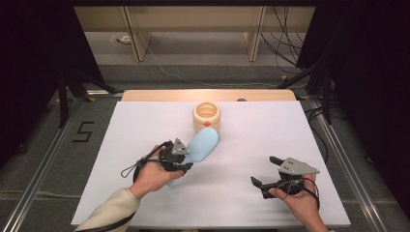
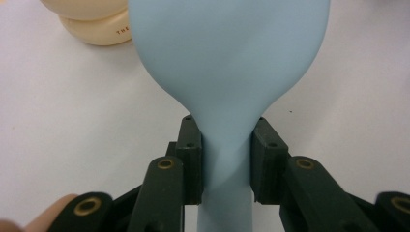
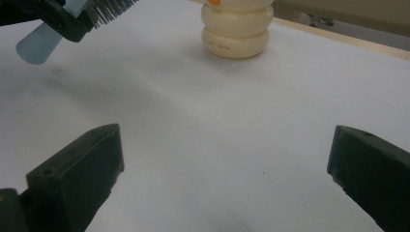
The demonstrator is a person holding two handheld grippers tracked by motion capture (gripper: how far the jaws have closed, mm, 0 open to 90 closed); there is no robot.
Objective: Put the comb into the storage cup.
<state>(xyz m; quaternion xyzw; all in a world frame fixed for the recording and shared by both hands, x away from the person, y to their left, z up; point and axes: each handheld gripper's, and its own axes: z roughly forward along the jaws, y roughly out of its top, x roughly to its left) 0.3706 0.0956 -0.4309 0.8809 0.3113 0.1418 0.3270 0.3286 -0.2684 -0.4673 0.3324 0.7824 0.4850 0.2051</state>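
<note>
A light blue brush [image 1: 203, 144] with short dark bristles along its right edge is lifted off the white board [image 1: 145, 125], its broad head pointing toward a cream ribbed holder [image 1: 206, 115]. My left gripper [image 1: 185, 160] is shut on the brush's narrow neck. In the left gripper view the brush [image 2: 227, 63] rises between my left gripper's [image 2: 226, 159] jaws, with the holder [image 2: 94, 24] at upper left. My right gripper [image 1: 265, 170] rests open near the board's front right with nothing in it. The right gripper view has my right gripper [image 3: 225, 164] spread wide, the holder [image 3: 237, 29] ahead and the brush handle [image 3: 41, 43] at upper left.
A small orange piece [image 1: 207, 123] sits at the holder's front. A wooden table edge [image 1: 208, 94] runs behind the board. Stand legs [image 1: 63, 96] and cables [image 1: 285, 48] lie on the floor around it, and a "5" mark [image 1: 83, 131] is at the left.
</note>
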